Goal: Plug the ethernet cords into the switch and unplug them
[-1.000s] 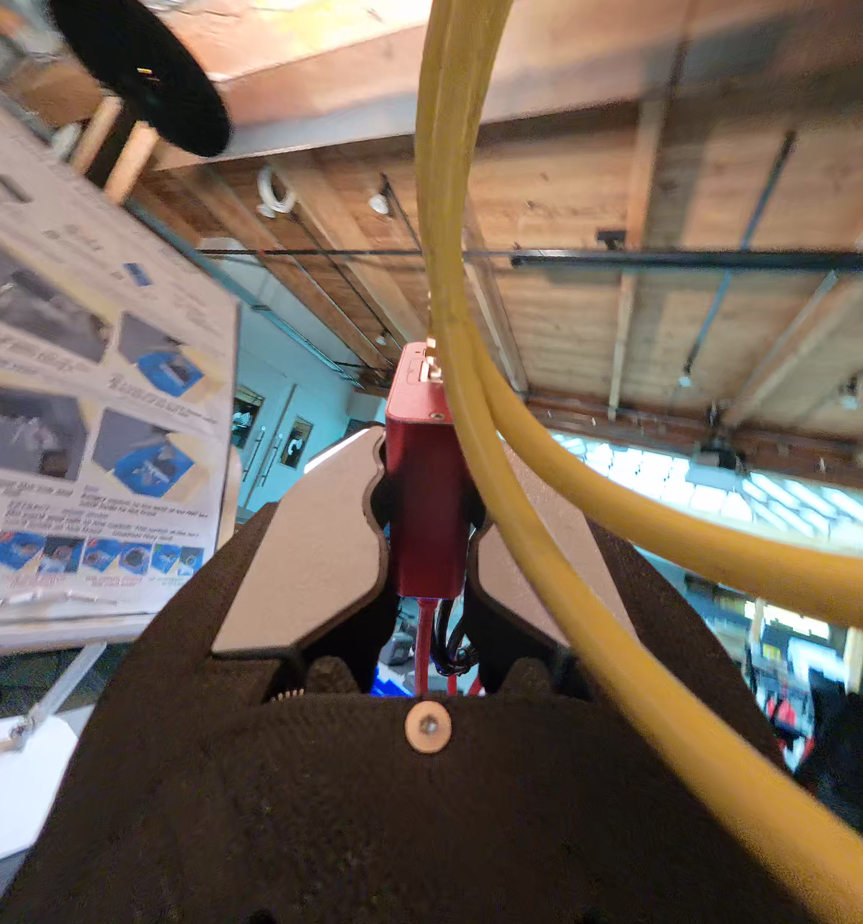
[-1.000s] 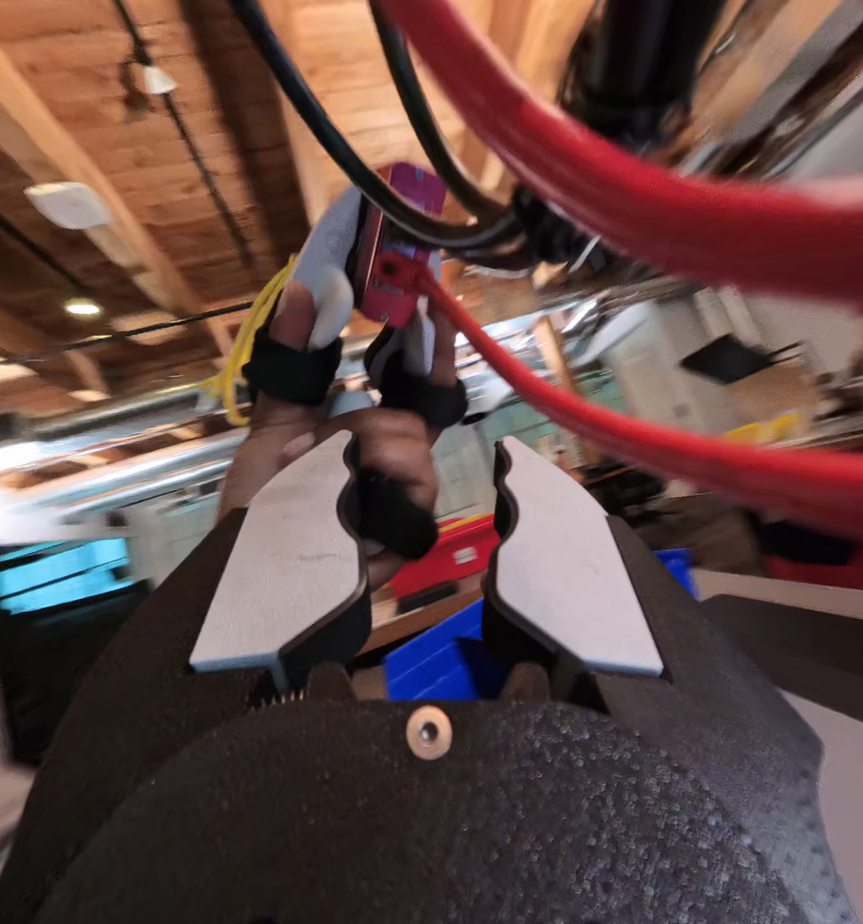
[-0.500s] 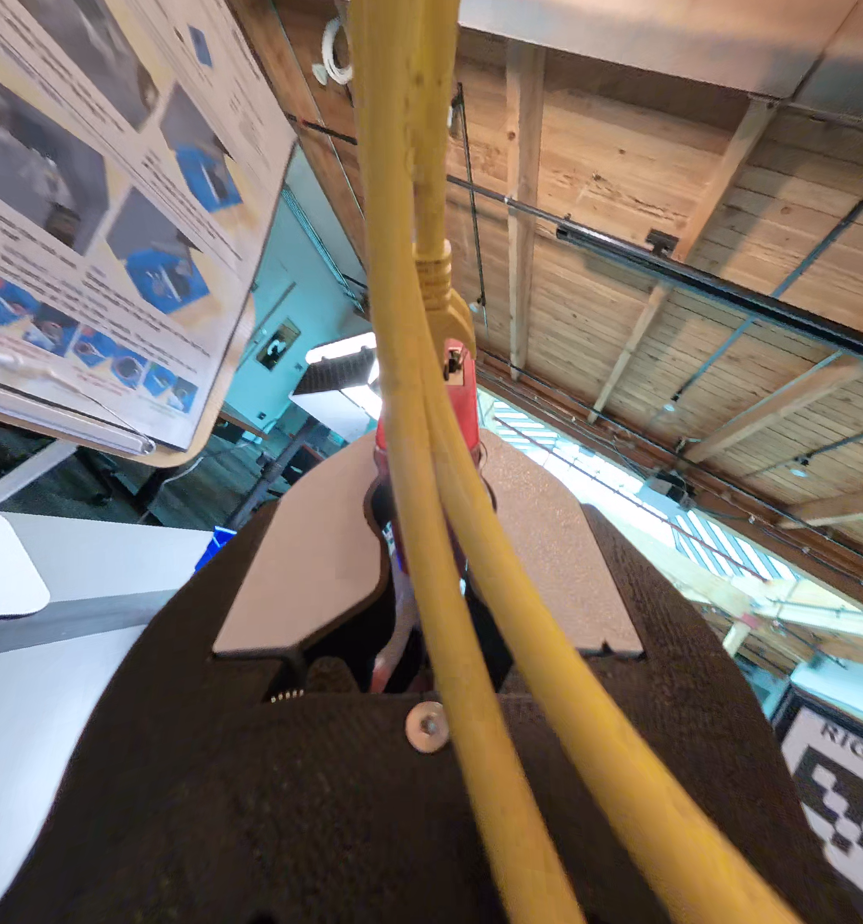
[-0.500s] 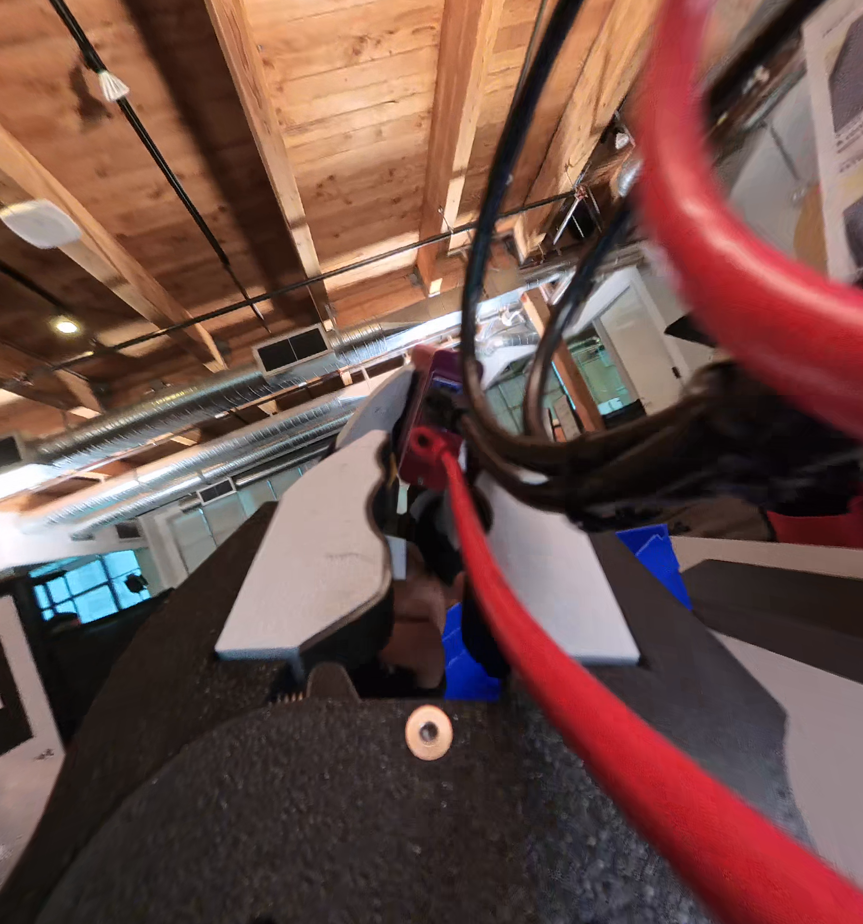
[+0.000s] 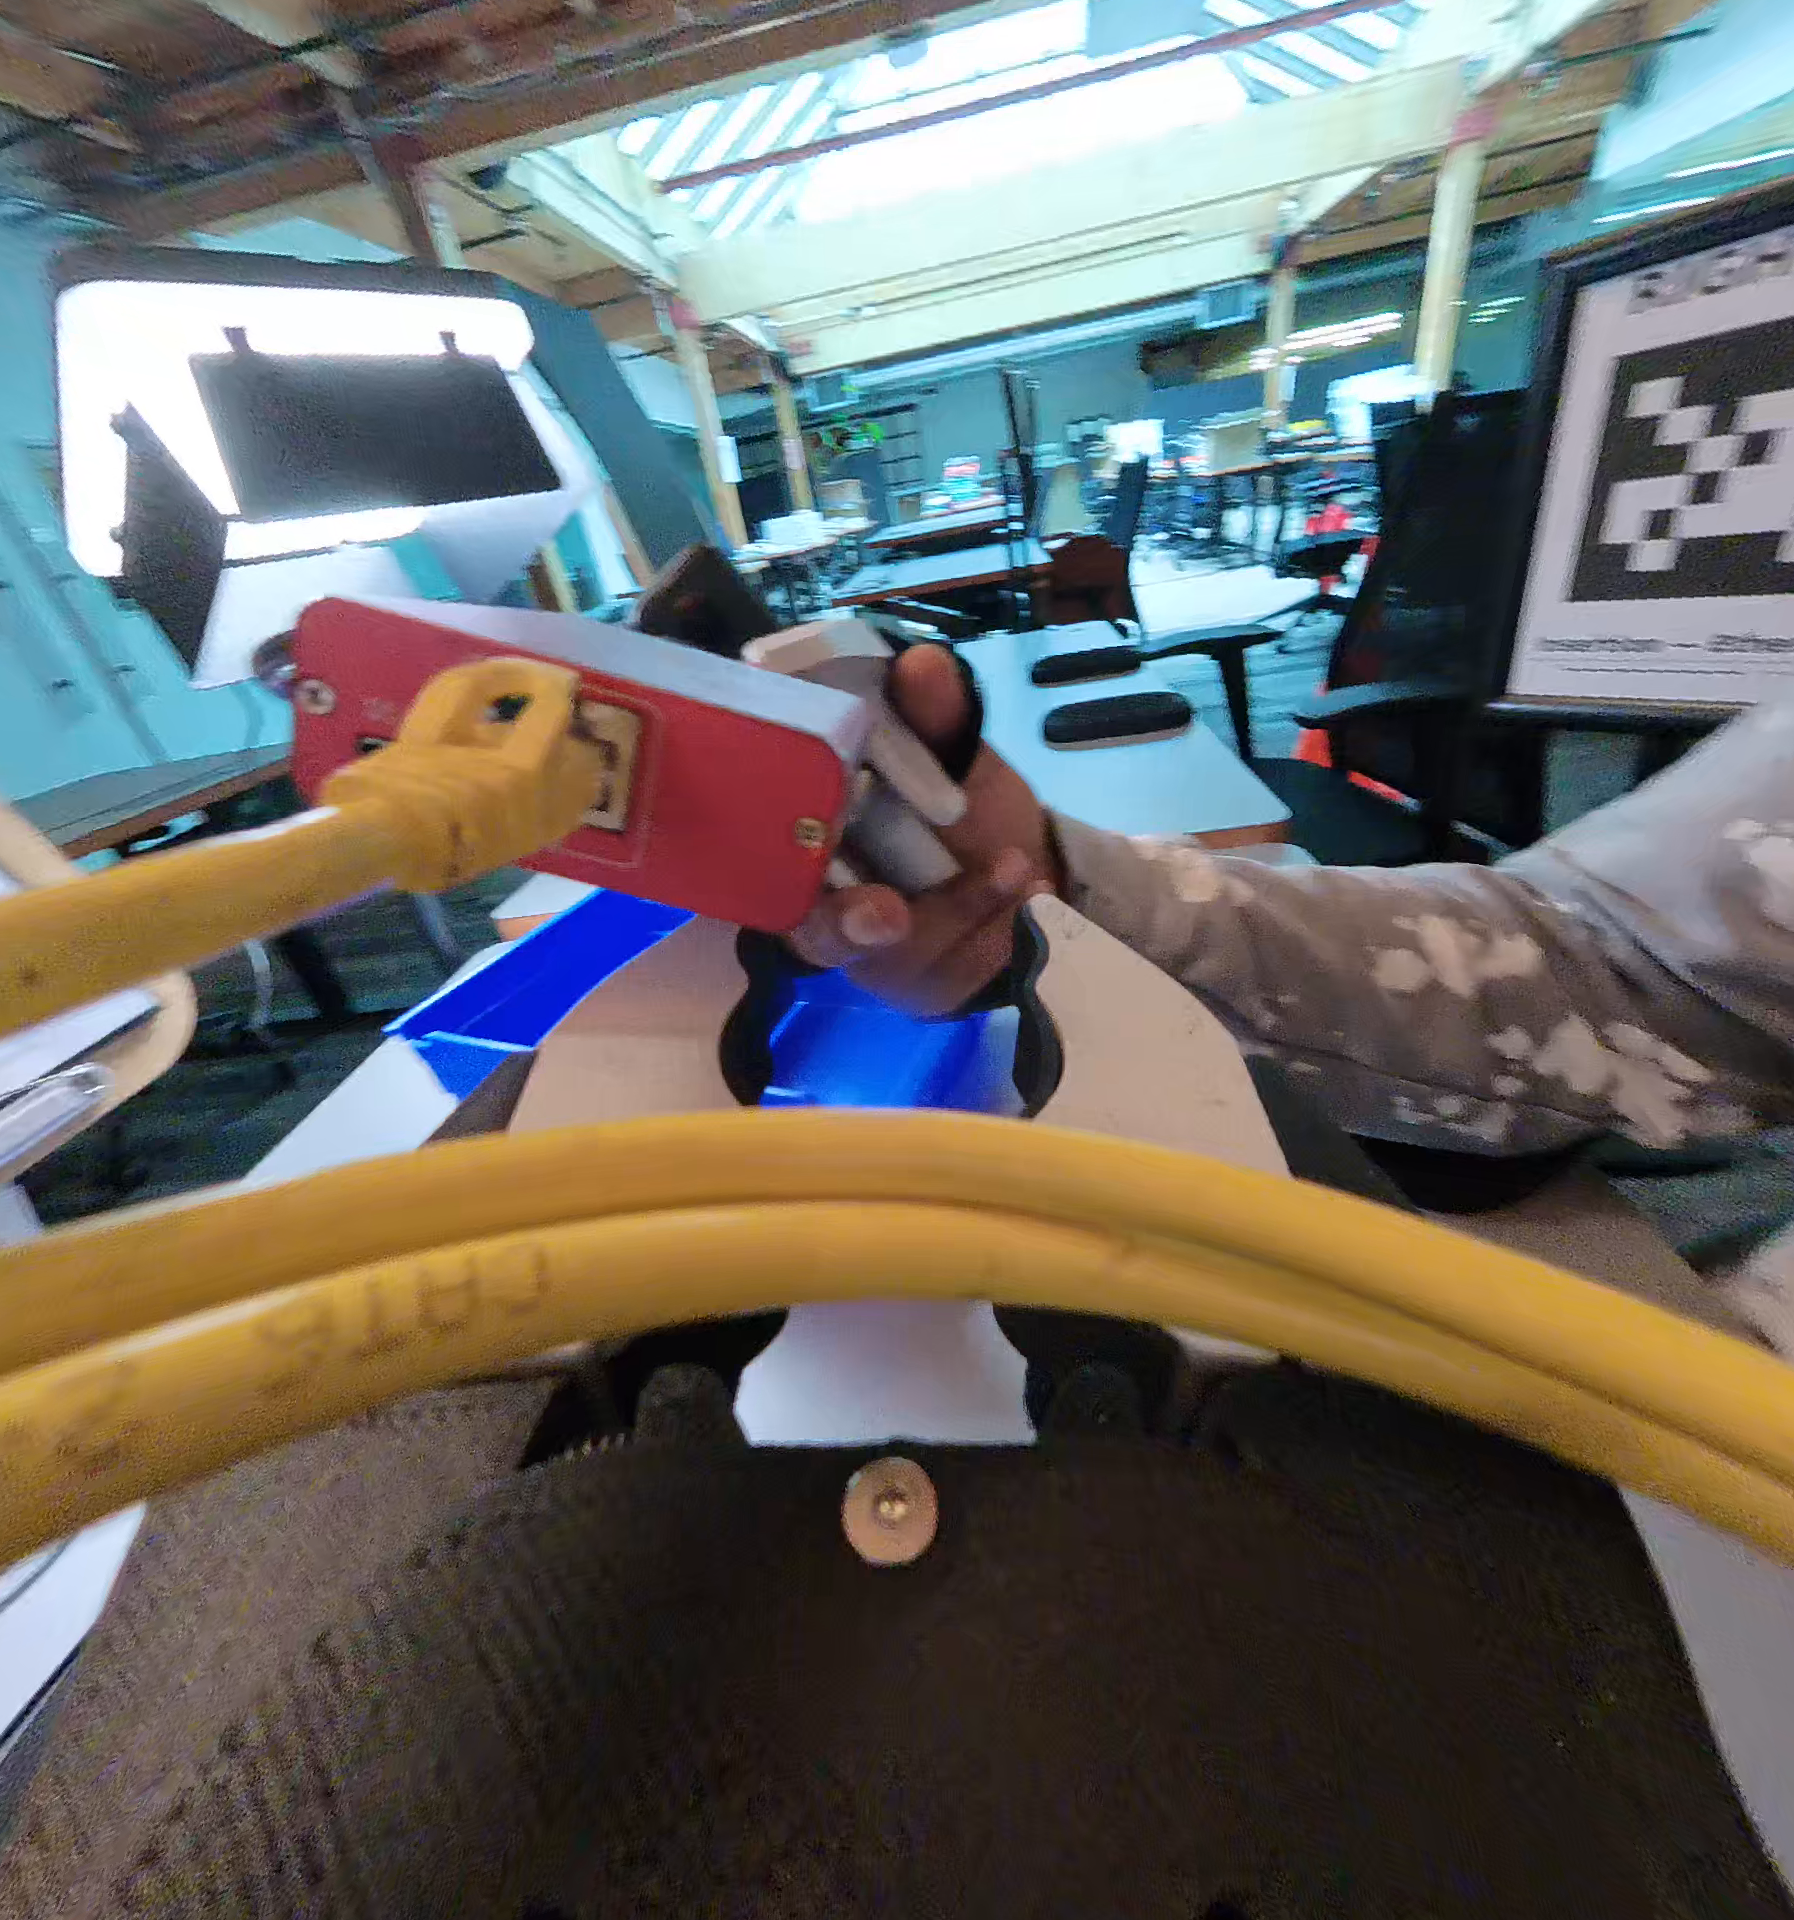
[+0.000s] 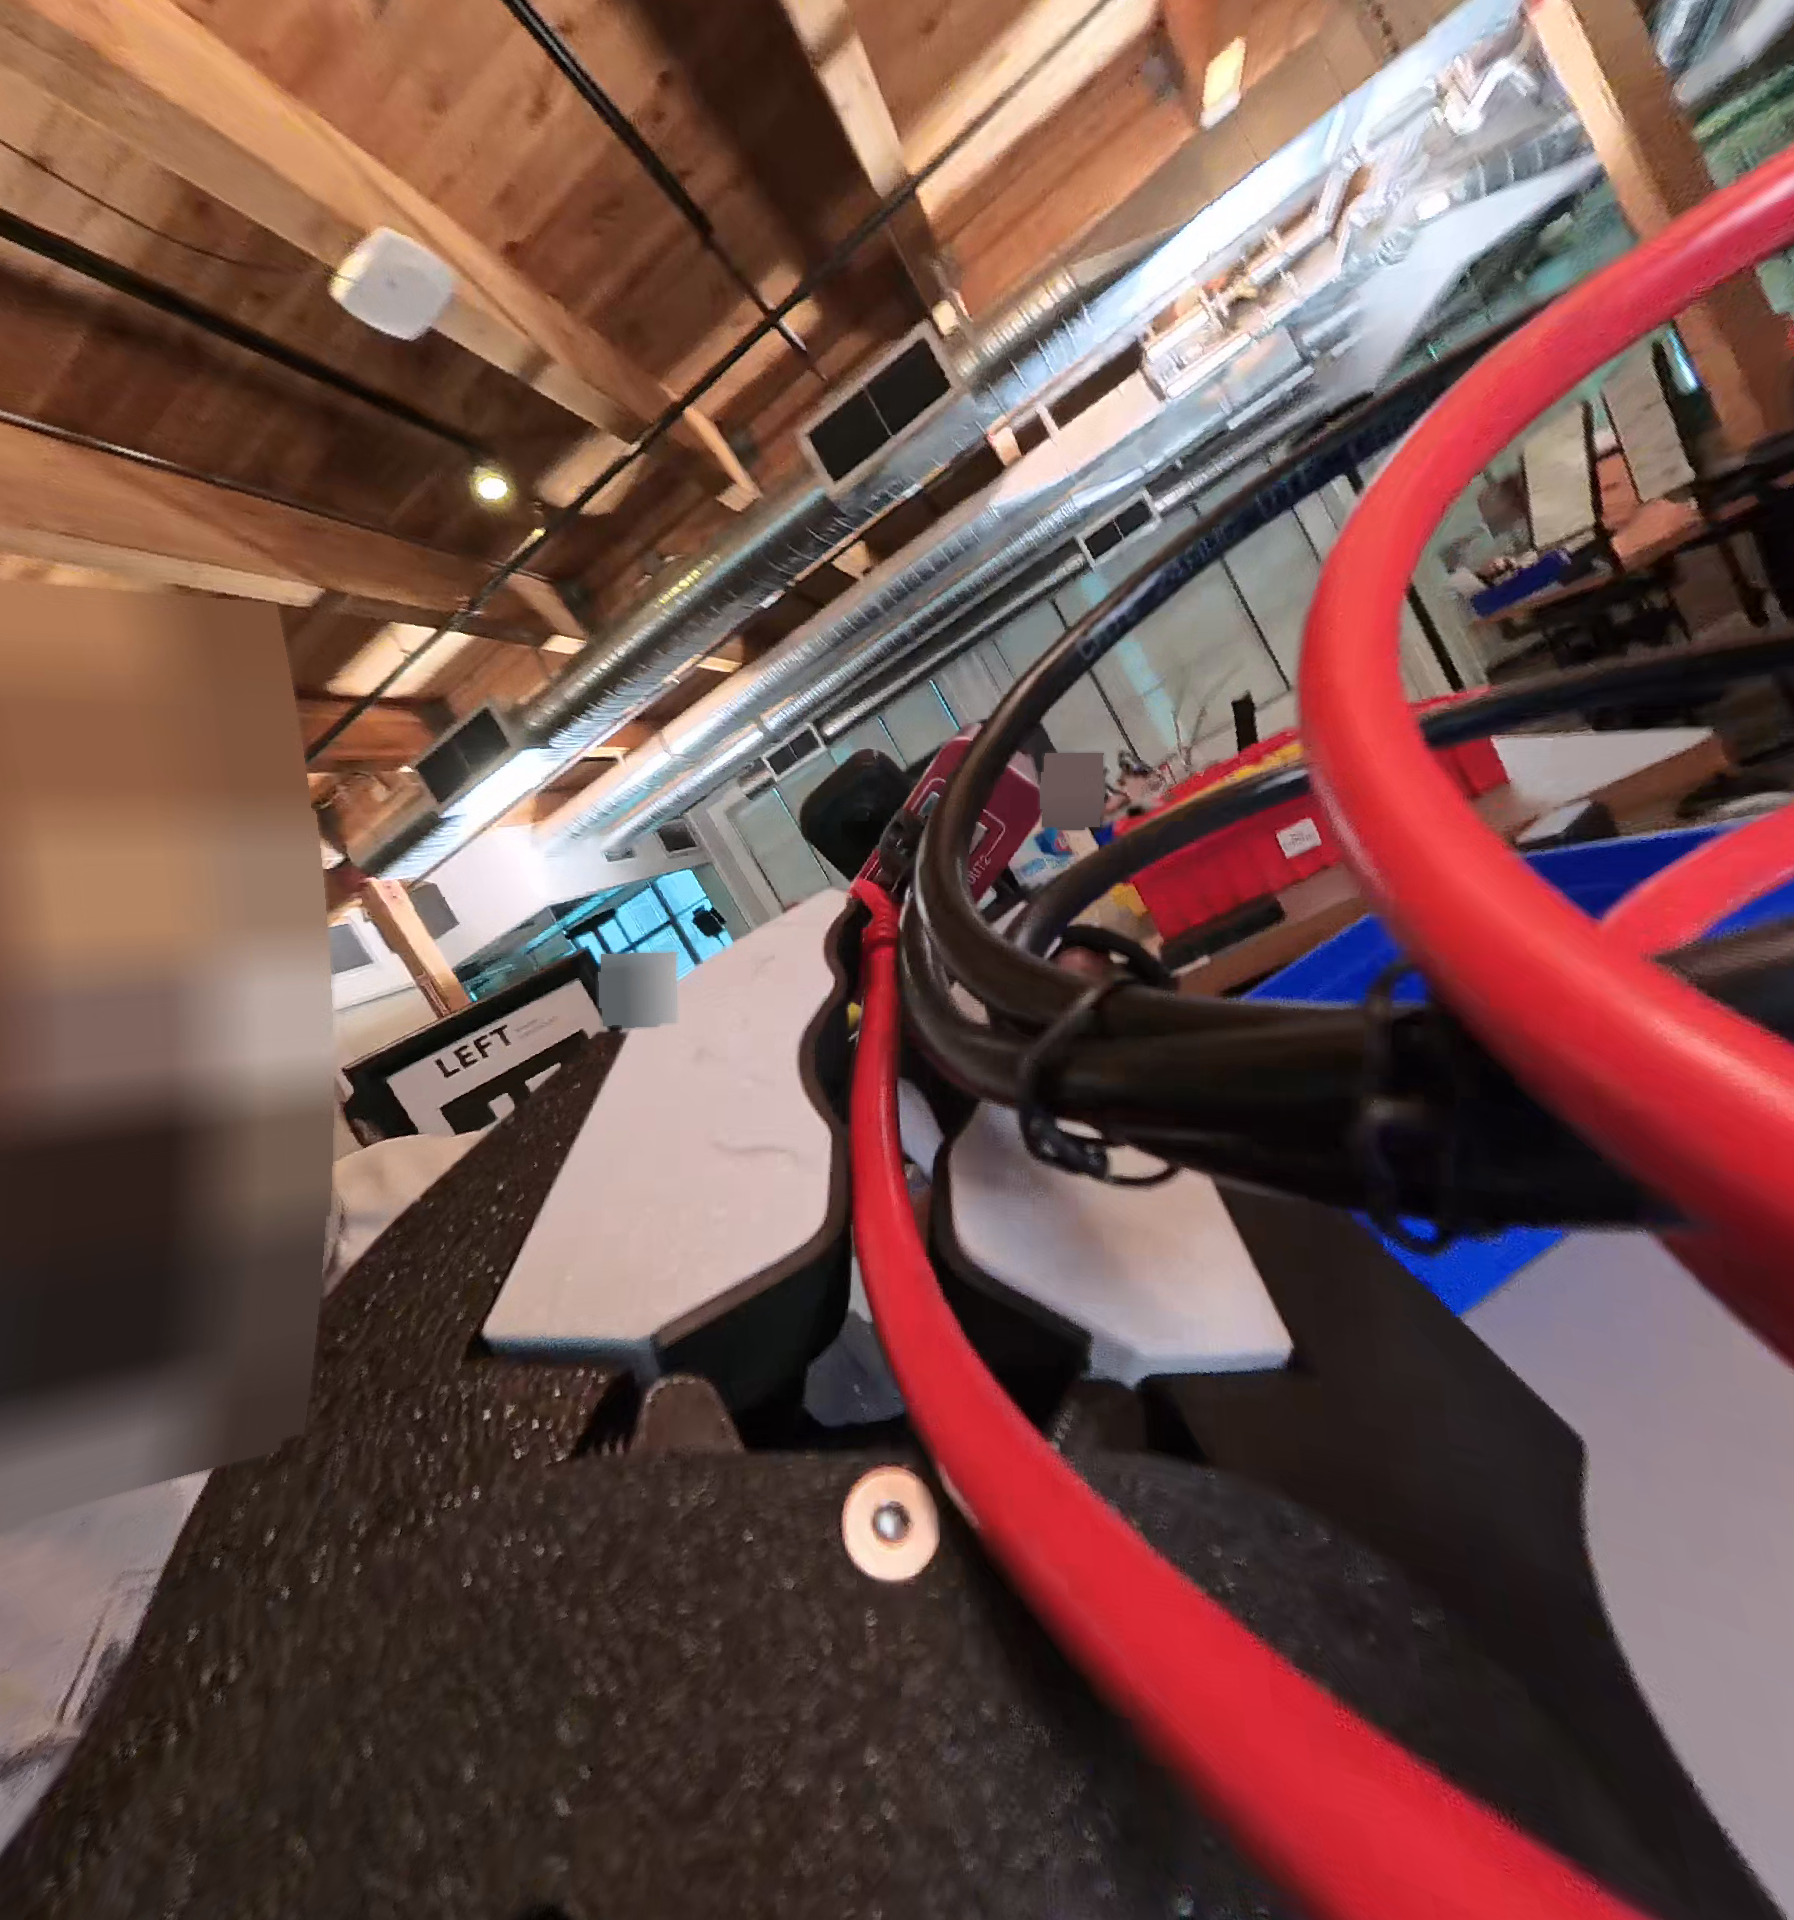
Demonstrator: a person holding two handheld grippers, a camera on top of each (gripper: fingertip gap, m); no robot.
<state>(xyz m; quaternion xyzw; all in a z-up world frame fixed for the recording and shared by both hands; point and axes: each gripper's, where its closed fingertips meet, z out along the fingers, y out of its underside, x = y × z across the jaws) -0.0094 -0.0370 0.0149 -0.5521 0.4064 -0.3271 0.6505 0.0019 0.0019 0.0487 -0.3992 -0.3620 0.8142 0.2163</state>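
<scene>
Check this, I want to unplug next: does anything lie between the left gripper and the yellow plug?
Nothing visible ahead of the open left gripper toward the yellow plug in the switch; but yellow cord strands drape across its fingers.

A wooden beam ceiling [image 6: 249, 343] spans the room, with silver ducts [image 6: 872, 582] running just beneath it. Below the ducts stands a row of windows [image 6: 976, 707]. Beyond, a skylight [image 5: 976, 125] brightens grey desks [image 5: 1132, 748] and black chairs [image 5: 1412, 644].

Red switch [image 5: 664, 790] held aloft; yellow cord [image 5: 457, 774] plugged in.
</scene>
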